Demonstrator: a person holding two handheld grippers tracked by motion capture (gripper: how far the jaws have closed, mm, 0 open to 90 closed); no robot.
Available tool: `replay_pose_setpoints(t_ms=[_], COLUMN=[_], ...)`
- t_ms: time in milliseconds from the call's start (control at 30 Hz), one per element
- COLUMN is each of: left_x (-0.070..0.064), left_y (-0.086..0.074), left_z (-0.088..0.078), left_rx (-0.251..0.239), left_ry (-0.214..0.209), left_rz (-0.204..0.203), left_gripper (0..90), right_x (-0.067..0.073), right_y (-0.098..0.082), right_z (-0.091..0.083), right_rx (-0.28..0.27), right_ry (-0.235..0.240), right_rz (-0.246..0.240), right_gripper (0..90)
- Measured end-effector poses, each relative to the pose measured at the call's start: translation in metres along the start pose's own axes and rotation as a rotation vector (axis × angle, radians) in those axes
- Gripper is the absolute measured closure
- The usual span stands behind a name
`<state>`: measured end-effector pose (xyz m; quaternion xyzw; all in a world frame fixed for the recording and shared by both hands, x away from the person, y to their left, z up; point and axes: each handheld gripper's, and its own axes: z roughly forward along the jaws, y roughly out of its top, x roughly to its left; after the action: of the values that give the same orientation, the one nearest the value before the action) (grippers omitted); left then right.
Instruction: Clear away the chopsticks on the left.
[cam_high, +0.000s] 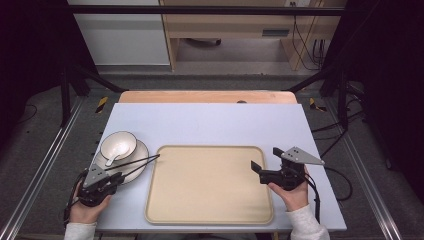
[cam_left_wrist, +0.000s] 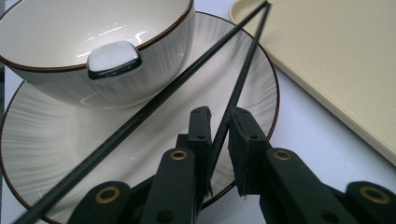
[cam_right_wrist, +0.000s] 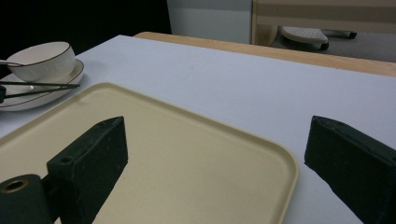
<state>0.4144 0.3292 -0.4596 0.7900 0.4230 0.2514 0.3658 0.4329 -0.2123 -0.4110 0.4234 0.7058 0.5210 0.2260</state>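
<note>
I take the beige tray (cam_high: 210, 185) as my landmark; it lies mid-tabletop (cam_high: 210, 120) and is bare. Left of the tray sits the plate (cam_high: 137, 150), and on the plate's far side the bowl (cam_high: 118, 145) with a white spoon (cam_left_wrist: 113, 58) leaning in it. Two black chopsticks (cam_left_wrist: 140, 116) lie across the plate, their tips reaching onto the tray's near-left rim.

My left tongs (cam_left_wrist: 219, 122) sit at the plate's edge farthest from the tray's centre, drawn nearly together around one chopstick (cam_left_wrist: 236, 91). It runs through the narrow gap between the pads, touching the left pad, but I cannot tell whether both pads press on it yet. The other chopstick lies free, outside the left pad.

My right tongs (cam_high: 267, 162) hover over the tray's right edge, spread wide and holding nothing.

As I judge it, the step is taking up a chopstick to move it to the tray. To do it well I would finish the squeeze squarely, keep the stick centred on the pads so it does not swivel, then lift straight up before swinging towards the tray. The risk is nudging the loose stick, which could roll off the plate's rim.
</note>
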Motion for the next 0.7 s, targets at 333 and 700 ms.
replay_pose_setpoints(t_ms=[333,700], left_x=[-0.0028,-0.0034], left_y=[0.0023,0.0097], left_z=[0.0010,0.0097], left_rx=[0.009,0.039], left_ry=[-0.009,-0.014], left_rz=[-0.006,-0.034], left_gripper=[84.5,79.3], right_x=[0.0001,0.0001], right_y=[-0.0001,0.0000], right_z=[0.0002,0.0002], right_rx=[0.002,0.002], right_ry=[-0.001,0.000], right_rz=[-0.003,-0.002], right_gripper=[6.1,6.1])
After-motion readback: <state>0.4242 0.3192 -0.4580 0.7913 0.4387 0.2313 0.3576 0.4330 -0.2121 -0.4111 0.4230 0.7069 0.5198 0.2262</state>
